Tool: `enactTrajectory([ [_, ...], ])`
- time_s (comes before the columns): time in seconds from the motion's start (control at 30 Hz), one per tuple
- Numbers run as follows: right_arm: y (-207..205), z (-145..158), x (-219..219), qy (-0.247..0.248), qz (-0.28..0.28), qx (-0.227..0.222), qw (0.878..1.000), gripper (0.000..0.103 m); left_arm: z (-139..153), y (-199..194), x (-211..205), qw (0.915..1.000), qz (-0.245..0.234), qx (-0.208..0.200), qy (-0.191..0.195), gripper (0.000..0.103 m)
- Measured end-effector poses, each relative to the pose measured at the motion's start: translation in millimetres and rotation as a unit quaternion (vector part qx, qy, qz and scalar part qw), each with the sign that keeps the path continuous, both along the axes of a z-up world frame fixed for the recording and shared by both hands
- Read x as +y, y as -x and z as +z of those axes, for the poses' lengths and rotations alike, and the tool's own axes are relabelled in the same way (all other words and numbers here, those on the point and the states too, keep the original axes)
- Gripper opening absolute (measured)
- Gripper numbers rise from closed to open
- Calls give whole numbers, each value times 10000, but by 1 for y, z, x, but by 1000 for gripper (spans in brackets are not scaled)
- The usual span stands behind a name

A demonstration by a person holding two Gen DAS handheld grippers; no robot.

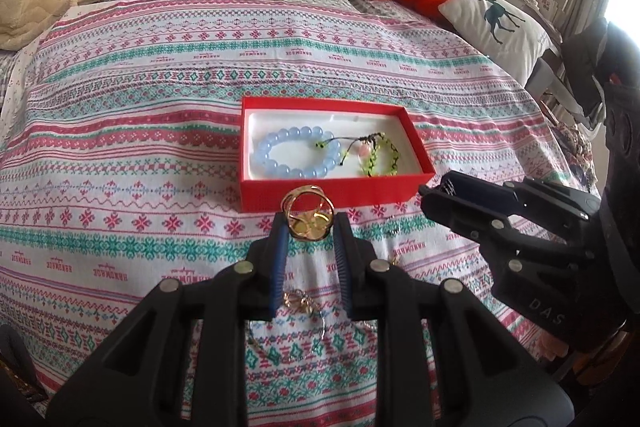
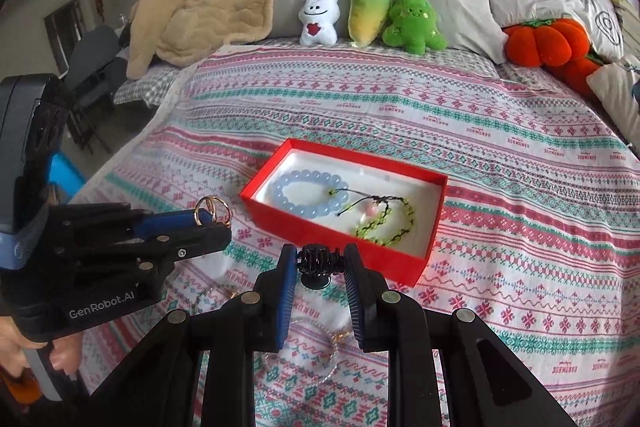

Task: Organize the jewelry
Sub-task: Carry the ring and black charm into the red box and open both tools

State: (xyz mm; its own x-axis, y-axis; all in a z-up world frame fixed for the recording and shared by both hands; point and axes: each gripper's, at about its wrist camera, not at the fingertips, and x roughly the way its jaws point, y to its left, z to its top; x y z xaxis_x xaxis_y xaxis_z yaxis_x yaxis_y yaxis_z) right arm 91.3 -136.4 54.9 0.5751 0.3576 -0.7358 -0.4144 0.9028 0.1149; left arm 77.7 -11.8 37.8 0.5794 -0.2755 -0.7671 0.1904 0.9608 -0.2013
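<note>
The left tool point(image 1: 310, 227) is clenched on a gold ring ornament point(image 1: 306, 213), held above the bed point(image 1: 120, 147) just short of the red box point(image 1: 336, 191). The right tool point(image 2: 320, 261) grips a black hair clip point(image 2: 317, 261) near the box's front wall. Inside the box lie a blue bead bracelet point(image 1: 296, 153) and a green braided bracelet point(image 1: 382, 157), side by side.

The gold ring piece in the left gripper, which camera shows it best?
The left wrist view: the gold ring piece sits face-on, centred between the left gripper fingers, its interlocked hoops clear against the red cardboard box. The right wrist view shows it small and edge-on, poking above the left gripper's blue pads.
</note>
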Motion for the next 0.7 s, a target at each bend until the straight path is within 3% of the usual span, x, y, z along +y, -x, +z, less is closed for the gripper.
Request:
enactTrajectory([
  [0.37, -46, -2, -19, -230, -449, 153, 9986, 24, -11, -39, -13, 9999, 134, -41, -5, 25],
  [0.7, -87, -26, -26, -253, -686, 346, 9967, 24, -32, -68, -28, 9994, 253, 89, -206, 25],
])
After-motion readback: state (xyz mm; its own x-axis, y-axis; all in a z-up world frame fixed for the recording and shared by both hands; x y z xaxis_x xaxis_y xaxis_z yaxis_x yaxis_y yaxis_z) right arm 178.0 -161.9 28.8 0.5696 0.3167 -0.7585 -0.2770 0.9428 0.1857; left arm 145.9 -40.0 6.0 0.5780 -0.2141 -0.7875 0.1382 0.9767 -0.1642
